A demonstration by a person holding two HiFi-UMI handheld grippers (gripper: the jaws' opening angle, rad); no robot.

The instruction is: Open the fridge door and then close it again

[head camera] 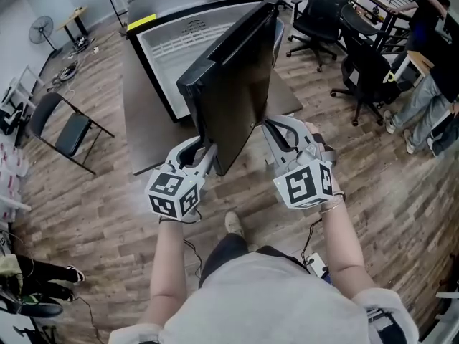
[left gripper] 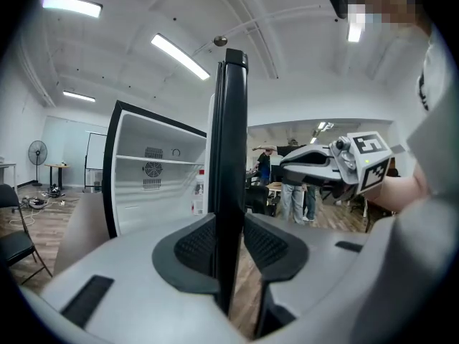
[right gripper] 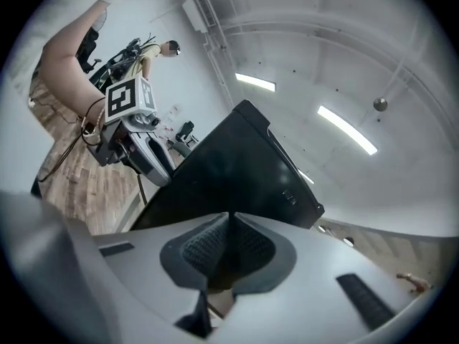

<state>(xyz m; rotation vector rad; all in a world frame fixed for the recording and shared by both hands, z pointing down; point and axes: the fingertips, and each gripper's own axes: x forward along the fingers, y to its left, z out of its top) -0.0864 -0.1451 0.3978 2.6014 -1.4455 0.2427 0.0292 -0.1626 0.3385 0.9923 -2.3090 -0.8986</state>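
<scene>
While the fridge door (head camera: 228, 92) stands open mid-frame, left gripper (left gripper: 229, 244) pinches its edge, right gripper (right gripper: 228, 253) sits pressed together.

No legible text or numbers

Folding chair (head camera: 72, 135) L; office chairs (head camera: 323, 9) (blk) R

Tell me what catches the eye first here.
The black door of the fridge stands open, edge-on in the middle, with the white inside showing behind it. The left gripper clamps the door's edge; the right gripper, jaws together, sits beside the door's outer face.
</scene>
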